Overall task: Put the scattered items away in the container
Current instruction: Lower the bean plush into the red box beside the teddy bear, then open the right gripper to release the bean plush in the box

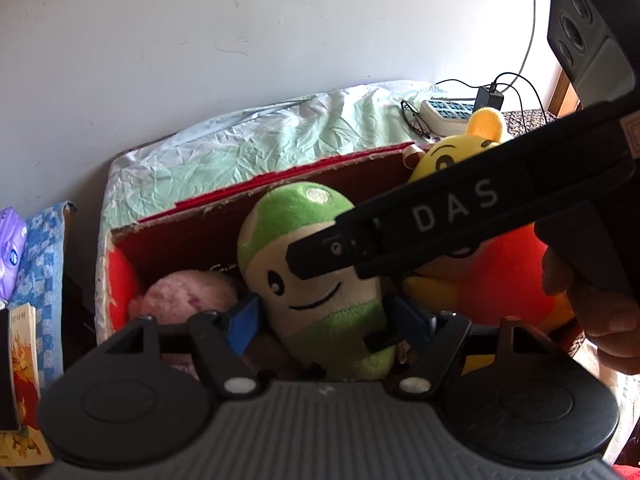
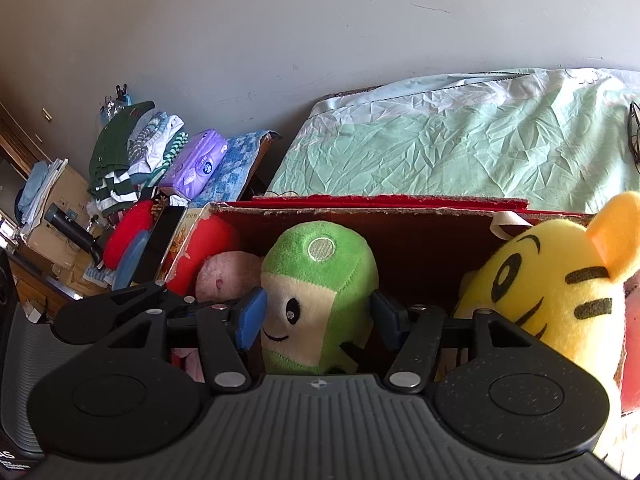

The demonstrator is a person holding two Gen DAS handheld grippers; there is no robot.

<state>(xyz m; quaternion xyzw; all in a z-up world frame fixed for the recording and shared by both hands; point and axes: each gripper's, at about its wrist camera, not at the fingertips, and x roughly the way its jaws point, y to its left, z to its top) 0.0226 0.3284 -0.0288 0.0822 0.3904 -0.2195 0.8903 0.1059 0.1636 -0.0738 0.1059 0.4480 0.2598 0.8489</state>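
Note:
A green and cream plush toy [image 1: 316,280] stands in the red cardboard box [image 1: 224,216], with a pink plush [image 1: 188,294] to its left and a yellow tiger plush [image 1: 452,156] to its right. My left gripper [image 1: 324,320] is open, with its blue pads on either side of the green plush. My right gripper [image 2: 318,316] is open too and straddles the same green plush [image 2: 320,292]; its body crosses the left wrist view. The tiger plush [image 2: 556,280], the pink plush [image 2: 228,272] and the box [image 2: 420,232] also show in the right wrist view.
The box sits against a bed with a pale green sheet [image 2: 460,144]. Folded clothes [image 2: 132,160], a purple tissue pack [image 2: 198,168] and books [image 1: 24,380] lie to the left. A power strip with cables [image 1: 448,114] and glasses [image 1: 416,120] rest on the bed.

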